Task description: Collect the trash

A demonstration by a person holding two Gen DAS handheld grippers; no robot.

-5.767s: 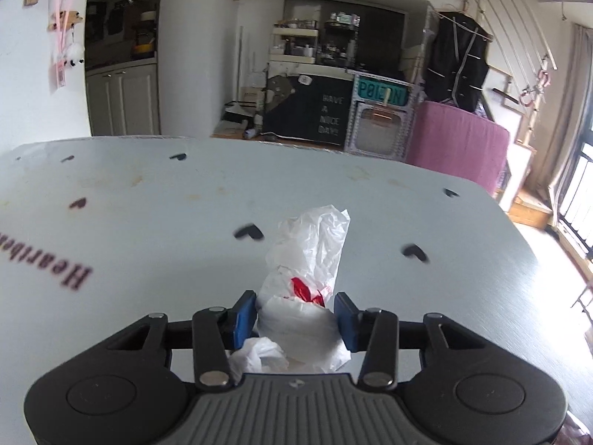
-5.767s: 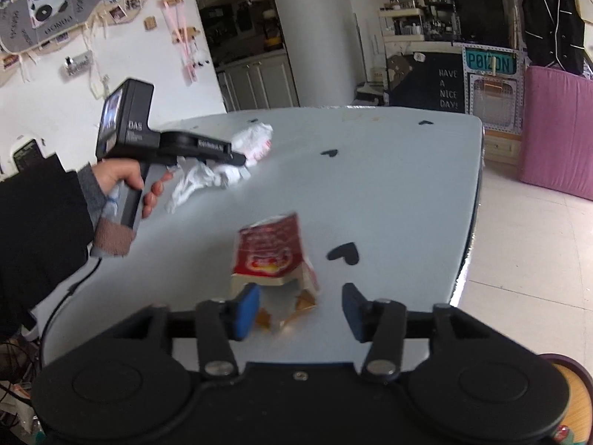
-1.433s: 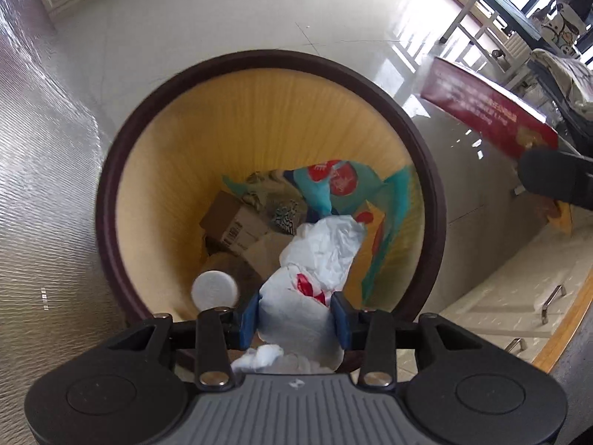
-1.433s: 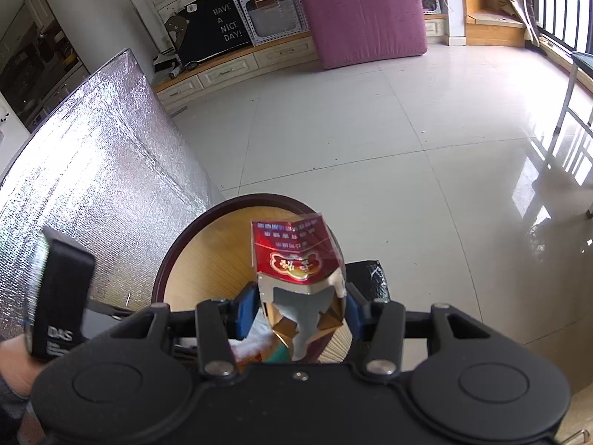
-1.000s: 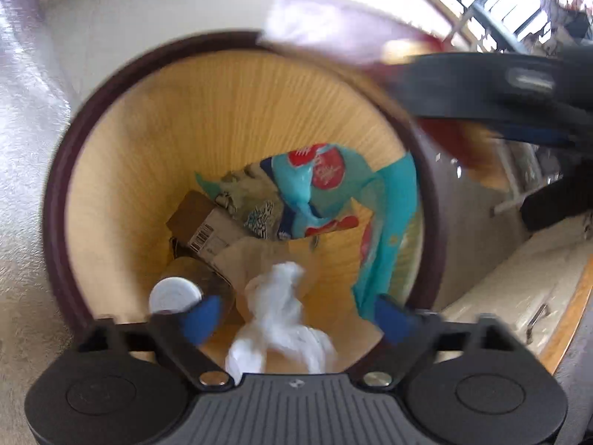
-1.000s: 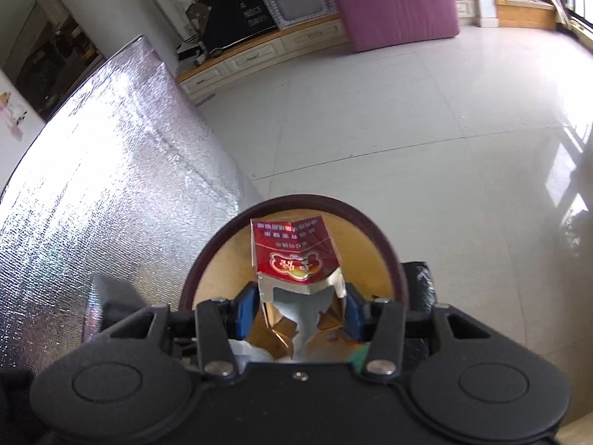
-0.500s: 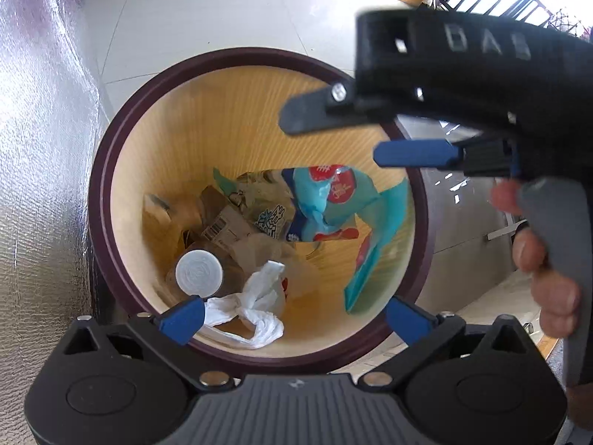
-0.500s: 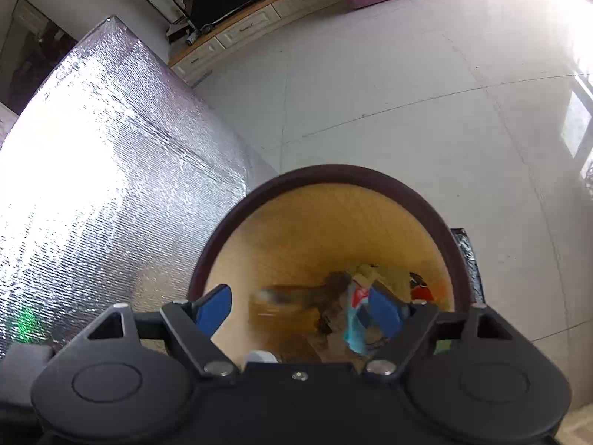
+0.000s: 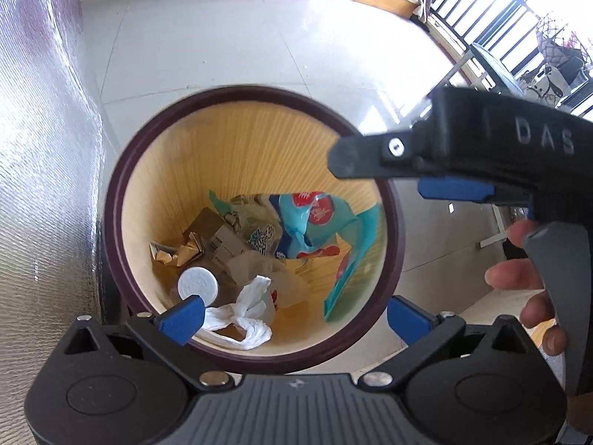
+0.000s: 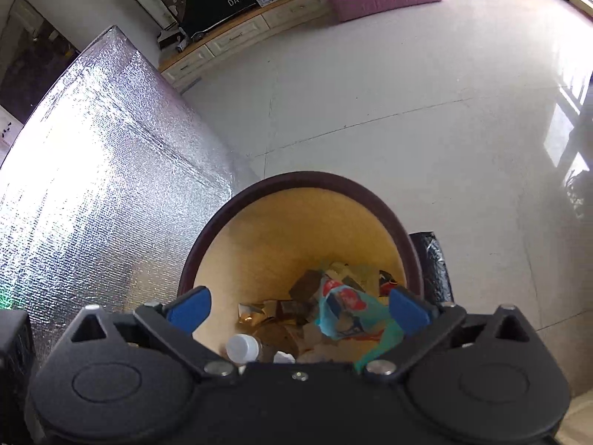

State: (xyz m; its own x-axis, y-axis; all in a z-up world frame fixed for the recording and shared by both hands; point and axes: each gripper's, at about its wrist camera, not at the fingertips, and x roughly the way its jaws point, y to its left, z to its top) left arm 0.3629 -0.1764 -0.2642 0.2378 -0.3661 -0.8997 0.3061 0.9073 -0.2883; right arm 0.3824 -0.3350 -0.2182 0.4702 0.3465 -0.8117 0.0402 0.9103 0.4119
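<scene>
Round wood-lined bin (image 9: pixel 255 141), crumpled wrappers (image 9: pixel 311 222)

Bright daylight from the windows (image 9: pixel 493 11); glare on floor (image 10: pixel 556 129); fisheye bending at edges.

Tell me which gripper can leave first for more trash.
Probably left: the left gripper hangs open and empty at the bin rim; on the right gripper the jaws are opening above it, nothing between them.

Both wrist views look steeply down — sharing the bin (image 9: pixel 255 356) (image 10: pixel 207 237) interior
</scene>
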